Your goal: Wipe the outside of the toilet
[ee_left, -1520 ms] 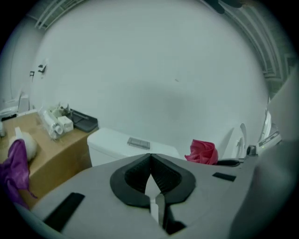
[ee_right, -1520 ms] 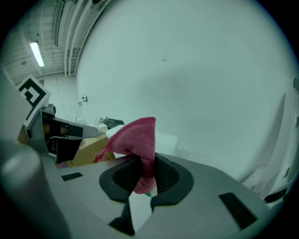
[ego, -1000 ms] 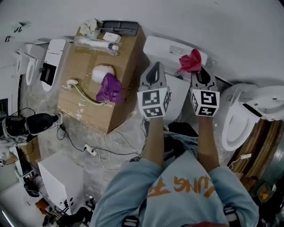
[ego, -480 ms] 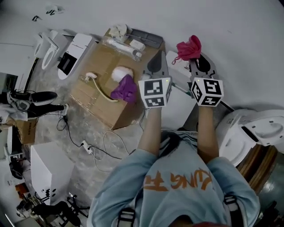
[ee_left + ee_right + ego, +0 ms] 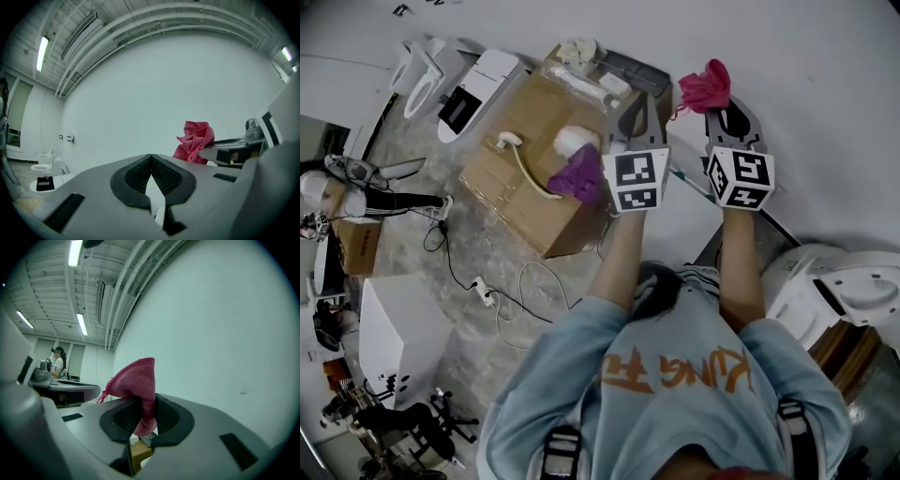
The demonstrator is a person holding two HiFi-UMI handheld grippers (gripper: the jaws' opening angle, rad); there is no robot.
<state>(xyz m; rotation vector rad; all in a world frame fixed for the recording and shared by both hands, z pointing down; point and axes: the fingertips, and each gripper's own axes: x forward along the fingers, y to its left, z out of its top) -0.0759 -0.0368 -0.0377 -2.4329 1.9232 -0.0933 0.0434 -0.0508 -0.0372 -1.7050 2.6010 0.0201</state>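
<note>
In the head view both grippers are held up side by side in front of the white wall. My right gripper (image 5: 724, 105) is shut on a crumpled red cloth (image 5: 705, 86), which sticks out above its tips. The right gripper view shows the red cloth (image 5: 136, 380) pinched between the black pads of the right gripper (image 5: 143, 420). My left gripper (image 5: 639, 105) is shut with nothing in it, and its pads meet at the tip in the left gripper view (image 5: 151, 158). Below and between my forearms is the white toilet (image 5: 692, 223), partly hidden by them.
A cardboard box (image 5: 525, 187) stands left of the toilet, with a purple cloth (image 5: 578, 176), a white hose and small items on it. More toilets stand at the far left (image 5: 478, 89) and at the right (image 5: 848, 286). Cables (image 5: 520, 295) lie on the floor.
Both grippers have risen higher against the wall with the red cloth still held. The head view has swung, so the box and the toilet now sit lower and further left.
</note>
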